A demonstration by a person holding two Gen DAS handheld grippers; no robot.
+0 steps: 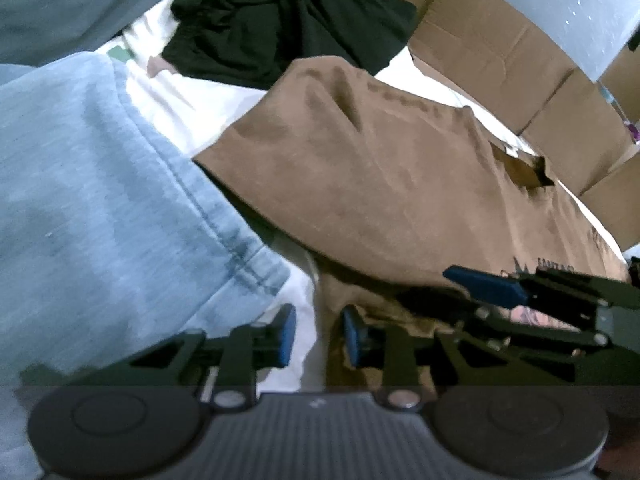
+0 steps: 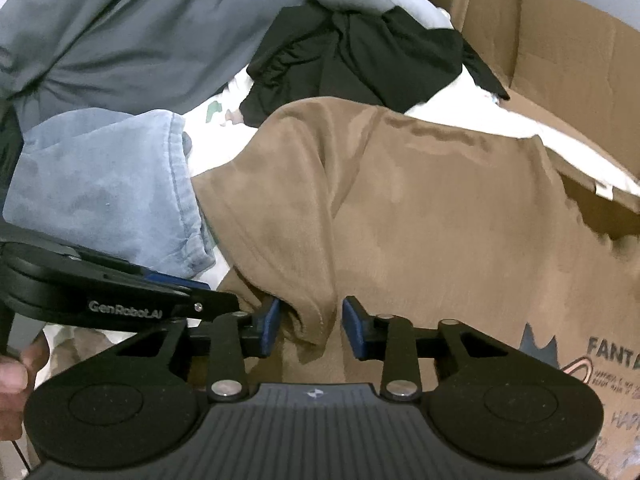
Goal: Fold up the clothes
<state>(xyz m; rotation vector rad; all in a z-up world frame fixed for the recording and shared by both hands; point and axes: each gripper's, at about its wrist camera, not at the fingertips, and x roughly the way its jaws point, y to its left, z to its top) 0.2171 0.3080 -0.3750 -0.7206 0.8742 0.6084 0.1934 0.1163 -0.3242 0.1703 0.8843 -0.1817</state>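
Observation:
A brown T-shirt point(image 1: 380, 184) with a printed graphic lies spread over a white surface; it also fills the right wrist view point(image 2: 420, 208). My left gripper point(image 1: 318, 334) is open at the shirt's near left edge, one pad over white cloth, the other against brown fabric. My right gripper point(image 2: 310, 326) is open, with a hanging fold of the brown shirt between its pads. The right gripper also shows in the left wrist view point(image 1: 500, 288), low at the right. The left gripper shows in the right wrist view point(image 2: 120, 300), at the left.
A light blue garment point(image 1: 100, 200) lies left of the brown shirt. A black garment point(image 1: 288, 20) is heaped behind it, and grey cloth point(image 2: 140, 32) beyond. Cardboard boxes point(image 1: 500, 48) stand along the right and back.

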